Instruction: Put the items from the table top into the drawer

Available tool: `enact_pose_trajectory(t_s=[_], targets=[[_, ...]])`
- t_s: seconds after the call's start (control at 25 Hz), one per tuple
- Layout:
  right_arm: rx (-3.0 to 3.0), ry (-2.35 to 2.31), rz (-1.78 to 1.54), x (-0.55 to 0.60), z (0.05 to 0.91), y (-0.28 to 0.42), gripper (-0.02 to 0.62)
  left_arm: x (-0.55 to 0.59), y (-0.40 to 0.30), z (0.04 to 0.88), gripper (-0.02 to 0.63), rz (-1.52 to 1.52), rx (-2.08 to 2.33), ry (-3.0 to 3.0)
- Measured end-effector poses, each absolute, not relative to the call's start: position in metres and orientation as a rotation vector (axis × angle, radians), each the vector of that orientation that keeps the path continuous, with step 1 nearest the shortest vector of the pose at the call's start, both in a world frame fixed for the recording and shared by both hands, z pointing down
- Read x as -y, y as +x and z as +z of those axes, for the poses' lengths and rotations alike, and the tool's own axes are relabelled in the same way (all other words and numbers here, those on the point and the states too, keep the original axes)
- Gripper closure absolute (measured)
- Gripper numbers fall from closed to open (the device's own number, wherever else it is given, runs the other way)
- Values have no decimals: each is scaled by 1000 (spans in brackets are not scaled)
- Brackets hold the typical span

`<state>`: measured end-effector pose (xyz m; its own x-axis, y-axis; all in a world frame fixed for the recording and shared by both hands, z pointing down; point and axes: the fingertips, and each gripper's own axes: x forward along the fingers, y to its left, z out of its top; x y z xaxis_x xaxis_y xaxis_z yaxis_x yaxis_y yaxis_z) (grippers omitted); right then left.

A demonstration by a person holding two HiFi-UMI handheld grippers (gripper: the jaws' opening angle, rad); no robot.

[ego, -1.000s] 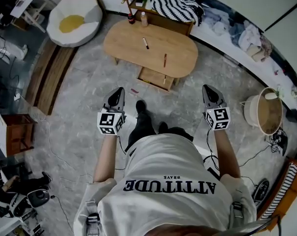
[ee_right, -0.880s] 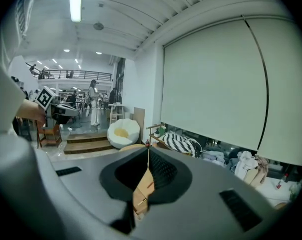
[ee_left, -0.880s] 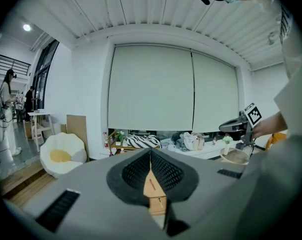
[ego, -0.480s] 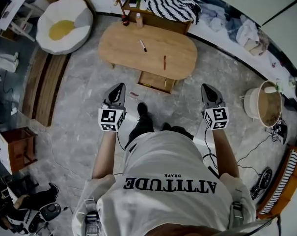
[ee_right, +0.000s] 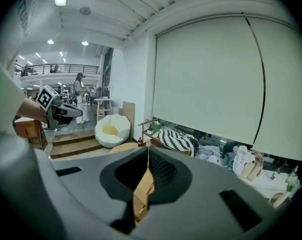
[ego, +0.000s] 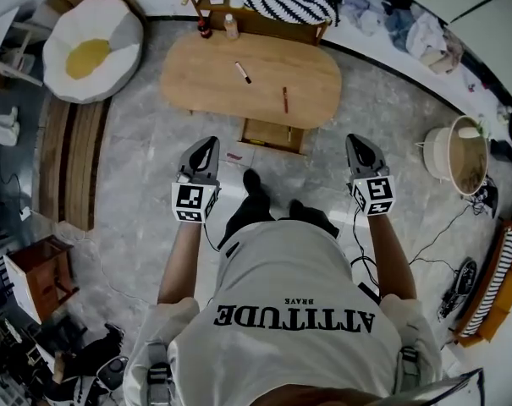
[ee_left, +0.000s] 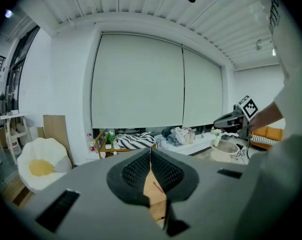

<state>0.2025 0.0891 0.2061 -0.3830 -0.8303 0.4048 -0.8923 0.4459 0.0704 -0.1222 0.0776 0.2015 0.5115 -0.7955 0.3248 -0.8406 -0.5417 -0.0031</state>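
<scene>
The left tongs (ee_left: 150,150) are seen pressed together with nothing pinched between them. Only a narrow slit is left below the tips, through which a sliver of the wooden surface (ee_left: 151,190) can be made out, crossed by a thin reddish streak too slight to name. The right tongs (ee_right: 148,148) are likewise pressed together and empty, and much of what lies ahead is blocked by their own grey body.

In the head view both tongs are held out over the floor, short of the surface and well apart, with the person's legs between them. Two items are carried on the oval surface: a white marker (ego: 242,73) with a dark end near the middle, and a red pen (ego: 284,100) nearer the front edge, apart from it. The drawer (ego: 268,132) under that edge is pulled open. Its back part is hidden beneath the surface, and a thin stick-like thing at its right side cannot be identified. A small pinkish thing (ego: 234,155) lies on the floor just beside the drawer, too small to tell.
</scene>
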Motion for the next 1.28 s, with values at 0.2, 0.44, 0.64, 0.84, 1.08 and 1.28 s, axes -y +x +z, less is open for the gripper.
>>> enact_pose_trajectory(t_s=[0.2, 0.44, 0.64, 0.84, 1.08, 1.28], targets=[[2279, 1465, 237, -70, 216, 186, 575, -52, -132, 218, 583, 433, 1341, 2607], [2227, 1470, 289, -59, 231, 171, 575, -28, -139, 238, 584, 427, 1269, 2628], [2201, 1445, 308, -47, 242, 159, 574, -8, -145, 249, 584, 429, 1232, 2640], [2202, 1400, 322, -37, 250, 148, 575, 0, -146, 262, 583, 447, 1218, 2631], [2232, 1341, 356, -18, 262, 154, 574, 11, -129, 272, 583, 432, 1231, 2594], [2268, 1271, 388, 1, 281, 164, 574, 16, -110, 280, 583, 406, 1277, 2553]])
